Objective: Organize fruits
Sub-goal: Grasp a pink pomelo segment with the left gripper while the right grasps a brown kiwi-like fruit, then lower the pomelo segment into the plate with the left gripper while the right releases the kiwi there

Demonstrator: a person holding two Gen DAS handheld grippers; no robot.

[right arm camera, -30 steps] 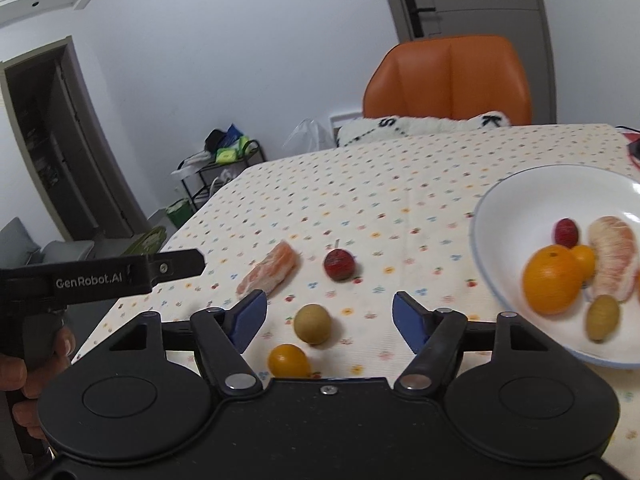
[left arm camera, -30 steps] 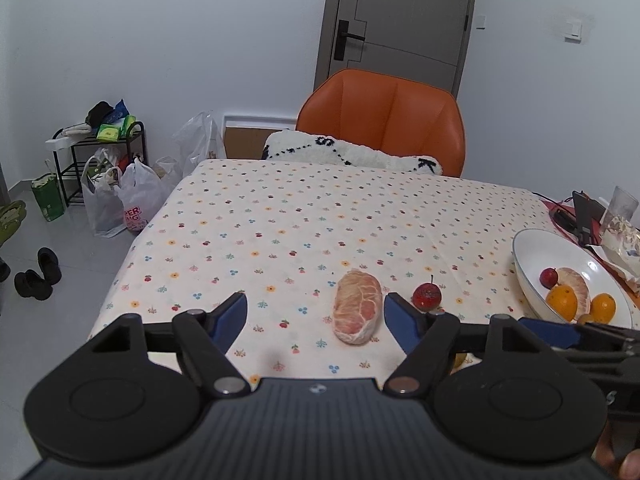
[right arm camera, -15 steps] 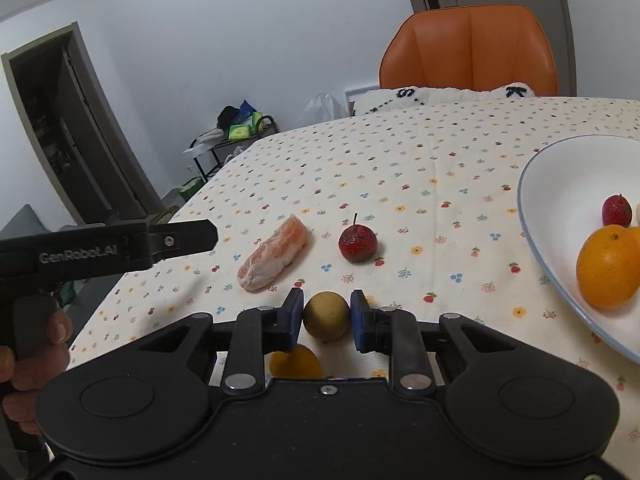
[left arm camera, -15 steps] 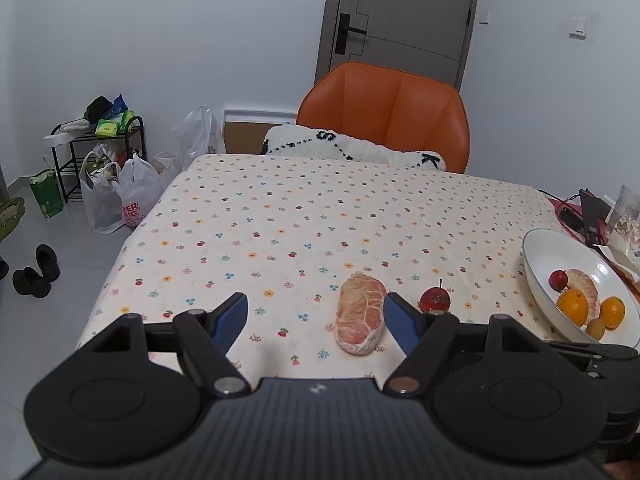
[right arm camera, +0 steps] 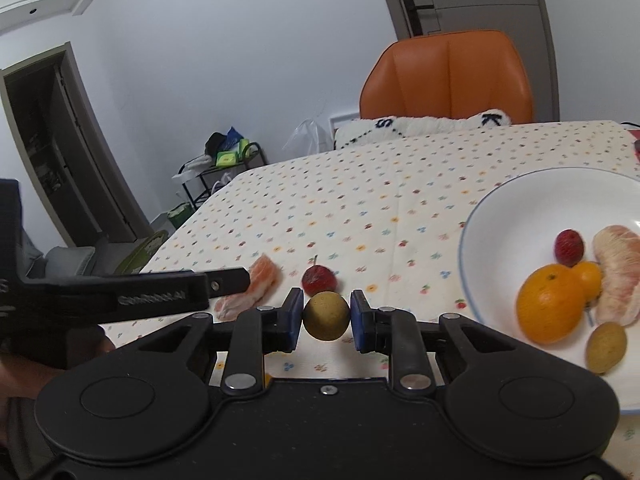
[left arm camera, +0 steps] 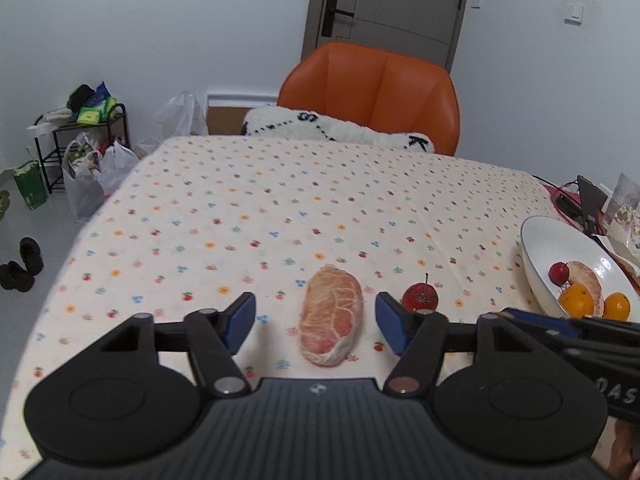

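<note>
- Right gripper [right arm camera: 326, 316]: blue pads pressed on both sides of a small yellow-brown round fruit [right arm camera: 326, 315], held at frame centre, clear of the cloth as far as I can tell.
- Left gripper [left arm camera: 316, 322]: jaws spread wide, nothing between the pads. Peeled pomelo segment [left arm camera: 331, 320] lies on the cloth in the gap, nearer the right pad, touching neither.
- Small red fruit with stem [left arm camera: 419, 297] sits on the cloth just right of that segment, beyond the left gripper's right pad. In the right wrist view it shows just above the held fruit.
- White bowl [right arm camera: 504, 216] at right of the right wrist view: holds a large orange [right arm camera: 550, 308], a smaller orange fruit [right arm camera: 588, 278], a red fruit [right arm camera: 569, 246], a pomelo segment [right arm camera: 616, 274] and a yellow-brown fruit [right arm camera: 606, 347].
- Left gripper body crosses the left of the right wrist view, in front of the loose pomelo segment.
- Surface: table under a cream tablecloth [left arm camera: 280, 208] with small flower and cherry print.
- Room: orange chair [left arm camera: 372, 92] at the far edge with a white fuzzy cushion [left arm camera: 332, 130], grey door [left arm camera: 384, 4] behind, black rack [left arm camera: 80, 136] with bags at left, shoes [left arm camera: 20, 264] on the floor.
</note>
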